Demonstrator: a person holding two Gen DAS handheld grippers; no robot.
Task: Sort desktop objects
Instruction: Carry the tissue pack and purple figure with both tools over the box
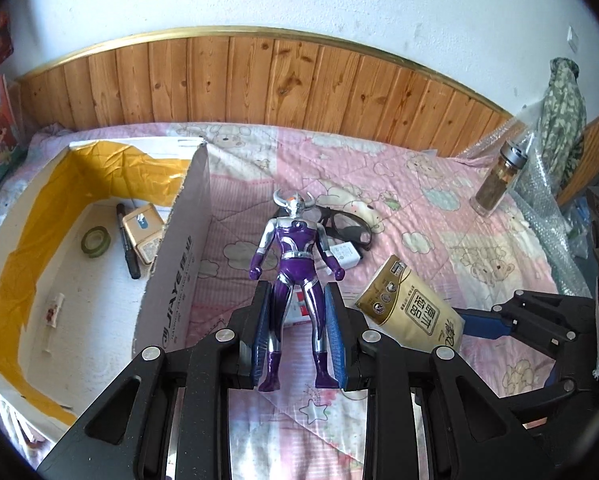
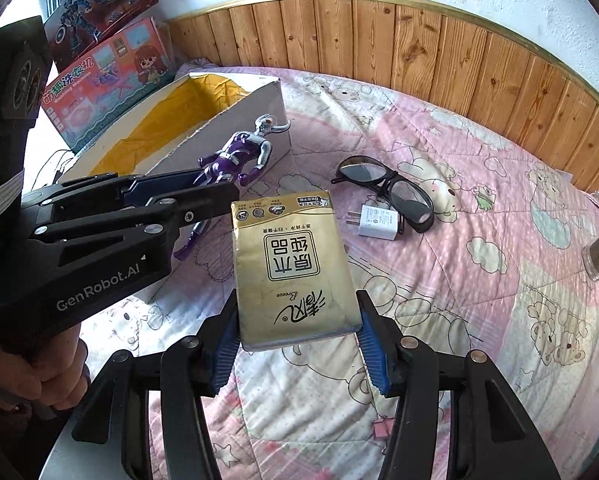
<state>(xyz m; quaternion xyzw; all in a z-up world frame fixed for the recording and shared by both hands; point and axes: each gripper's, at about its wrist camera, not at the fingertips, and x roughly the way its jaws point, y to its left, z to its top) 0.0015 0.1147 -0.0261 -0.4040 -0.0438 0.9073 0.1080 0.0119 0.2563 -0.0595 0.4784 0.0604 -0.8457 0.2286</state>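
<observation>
- Part of the sorting looked done — the open cardboard box (image 1: 175, 240) already held a roll of green tape (image 1: 96, 242), a black marker (image 1: 126, 240), a small gold tin (image 1: 145, 234) and a thin tube-like item too small to name.
- Two things were in hand and off the pink quilt (image 2: 479, 208). The left gripper (image 1: 297, 332) pinched the purple-and-silver toy figure (image 1: 295, 256) by its legs, just beside the box's near wall but not yet over the opening.
- The right gripper (image 2: 299, 344) clamped the gold tissue pack (image 2: 291, 264) by its near end, pads pressed on both long edges; it hung further from the box, to the figure's right.
- Left on the quilt, by my reading: black glasses (image 2: 391, 188) and a white charger plug (image 2: 379, 222), touching or nearly so, plus a glass jar (image 1: 499, 180) well apart at the far right. So the task seemed roughly midway.
- The figure's long axis ran straight out along the left gripper's fingers — feet near the camera, horned head pointing away toward the wooden wall panel (image 1: 259, 80), chest facing the left wrist view.
- The tissue pack's long axis likewise ran away from the right gripper, printed face up, far end tilted slightly toward the box.
</observation>
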